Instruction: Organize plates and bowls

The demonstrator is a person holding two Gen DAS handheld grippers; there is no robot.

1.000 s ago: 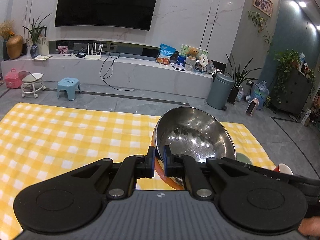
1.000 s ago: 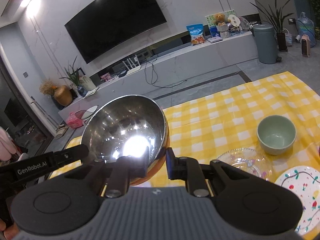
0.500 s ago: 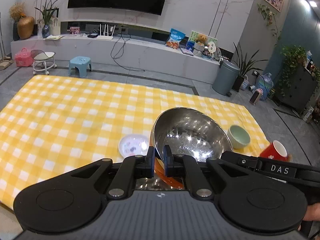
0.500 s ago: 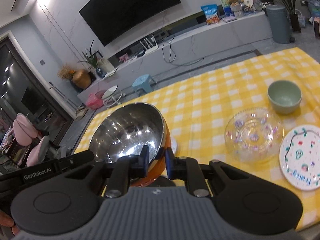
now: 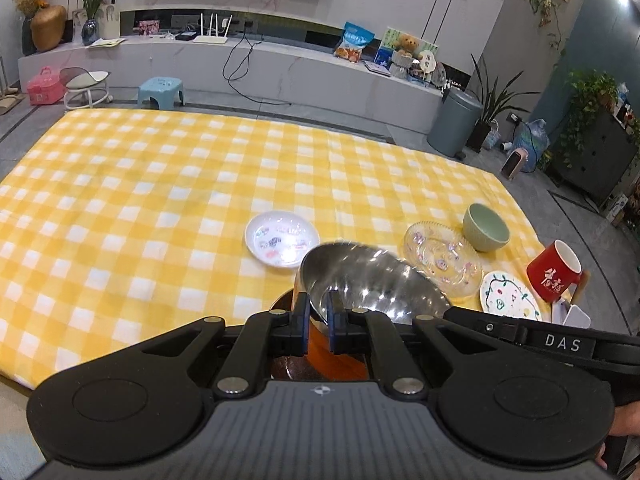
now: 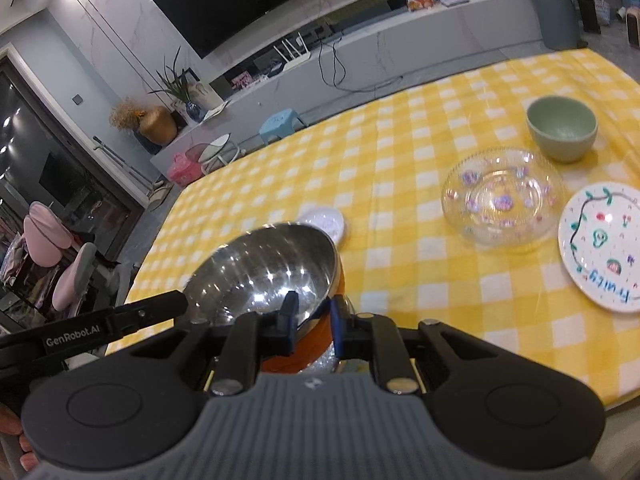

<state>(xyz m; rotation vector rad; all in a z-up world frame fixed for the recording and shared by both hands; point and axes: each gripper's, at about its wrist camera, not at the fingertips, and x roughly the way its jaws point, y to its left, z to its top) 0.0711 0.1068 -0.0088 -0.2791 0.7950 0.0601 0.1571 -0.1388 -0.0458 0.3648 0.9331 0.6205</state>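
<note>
The jaws of the left gripper [image 5: 318,322] are clamped on the near rim of the steel bowl [image 5: 372,284], and the jaws of the right gripper [image 6: 310,320] are closed on the same rim from the opposite side. Compared with half a second earlier, the bowl is seen lower over the yellow checked bench [image 5: 140,184], and more of the cloth is exposed. The bowl is shiny inside, orange outside, and tilted. A small white dish [image 5: 282,239] is seen at 11 o'clock from it, a clear glass plate [image 5: 442,258] at 1 o'clock, a green bowl [image 5: 486,227] beyond, and a painted plate [image 5: 510,296] and red mug [image 5: 554,272] at 3 o'clock.
</note>
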